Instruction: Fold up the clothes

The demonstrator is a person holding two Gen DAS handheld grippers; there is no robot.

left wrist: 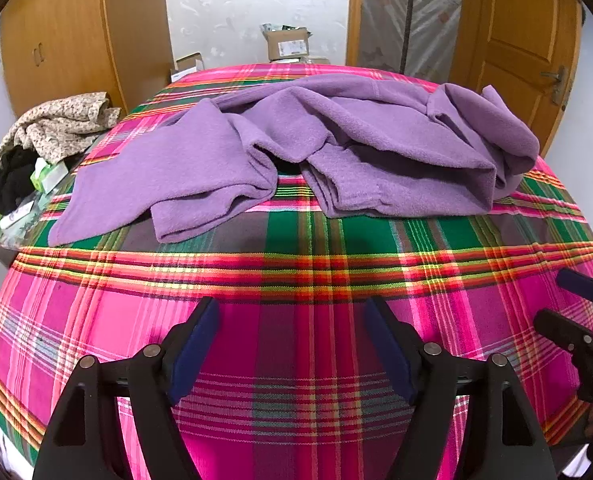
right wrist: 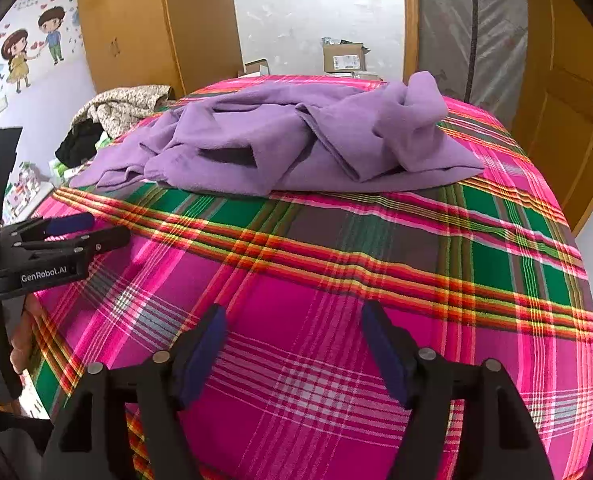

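Purple garment (left wrist: 296, 148) beyond open fingers (left wrist: 198, 344)

Cardboard box (left wrist: 286, 44) beyond the plaid bedspread (left wrist: 296, 344); wooden wardrobe (left wrist: 56, 36) left.

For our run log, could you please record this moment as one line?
stage: before first grasp | left hand-held gripper: open, empty | right hand-held gripper: open, empty | purple fleece garment: crumpled, untouched on plaid bedspread

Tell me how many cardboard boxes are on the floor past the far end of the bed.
2. One open brown box stands against the white wall. A smaller pale box sits left of it, beside the wardrobe. The bed may hide others.
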